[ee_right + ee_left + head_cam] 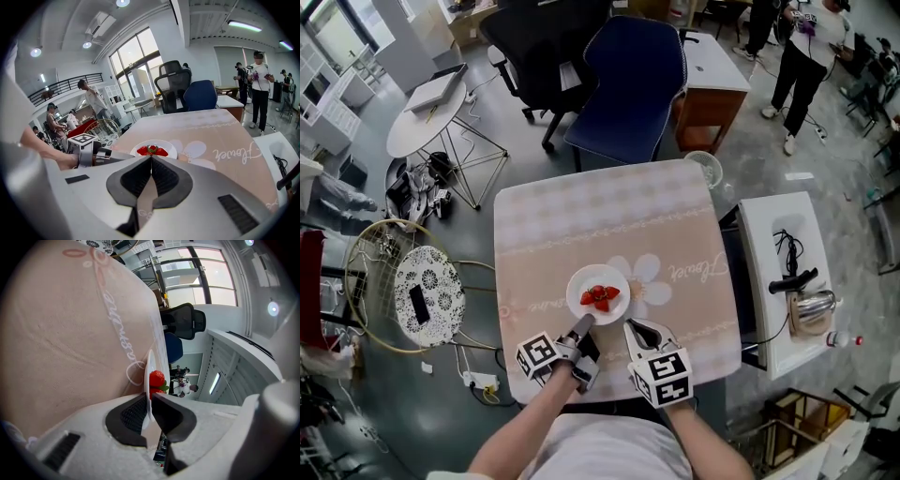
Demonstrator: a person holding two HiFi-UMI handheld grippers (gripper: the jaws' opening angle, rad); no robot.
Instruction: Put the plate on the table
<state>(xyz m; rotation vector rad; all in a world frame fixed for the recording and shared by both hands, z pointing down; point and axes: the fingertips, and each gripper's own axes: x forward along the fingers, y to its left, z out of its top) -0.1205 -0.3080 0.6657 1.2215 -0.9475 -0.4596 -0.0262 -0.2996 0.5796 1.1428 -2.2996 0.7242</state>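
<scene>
A small white plate [579, 286] with red strawberries [600, 297] rests on the pink cloth of the table [581, 225], near its front edge. My left gripper [583, 325] is shut on the plate's near rim. In the left gripper view the thin rim [150, 373] runs edge-on between the two dark pads [131, 416], with the strawberries [157, 378] just beyond. My right gripper [630, 326] hovers beside the plate's near right side, shut with nothing in it. In the right gripper view its jaws [151, 158] meet, and the plate [169, 149] lies a short way ahead.
A clear glass [703, 169] stands at the table's far right corner. A blue chair [633, 80] and a black office chair [539, 47] sit behind the table. A wire stool [427, 295] is at the left, a white cabinet with a kettle [811, 309] at the right.
</scene>
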